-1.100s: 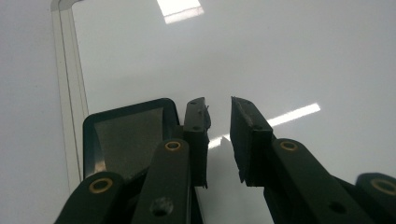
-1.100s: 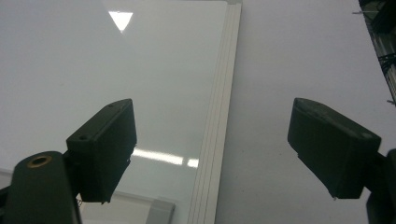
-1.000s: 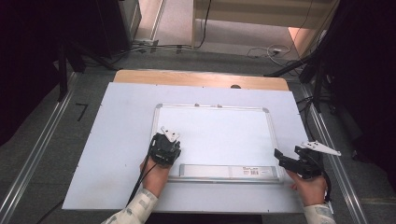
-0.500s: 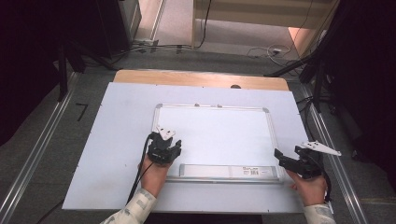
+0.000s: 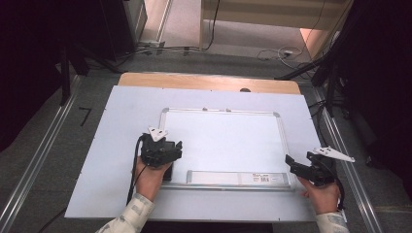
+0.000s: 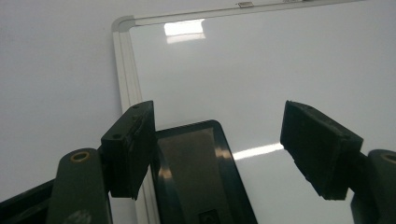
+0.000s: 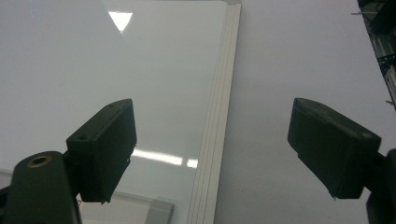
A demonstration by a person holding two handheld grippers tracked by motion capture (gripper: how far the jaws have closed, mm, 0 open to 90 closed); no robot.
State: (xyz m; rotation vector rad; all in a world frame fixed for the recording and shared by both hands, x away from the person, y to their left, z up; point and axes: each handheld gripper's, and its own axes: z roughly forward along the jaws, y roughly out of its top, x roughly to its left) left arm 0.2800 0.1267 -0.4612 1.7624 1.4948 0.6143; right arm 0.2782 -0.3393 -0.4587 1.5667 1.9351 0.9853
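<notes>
From the high view, a whiteboard (image 5: 221,145) lies flat on the pale worktop (image 5: 111,145); the left tool (image 5: 167,149) hangs over its near-left corner, above a dark eraser (image 5: 168,173), while the right tool (image 5: 297,167) waits at the near-right corner. The left gripper view adds the eraser (image 6: 201,177) resting free below jaws that have just been opening, apparently a release, with withdrawal likely next. The right gripper view shows wide, empty jaws astride the board's frame (image 7: 217,116)

one whiteboard (image 5: 228,141), one black eraser (image 6: 201,177), one white table (image 5: 121,116) and two grippers.
</notes>
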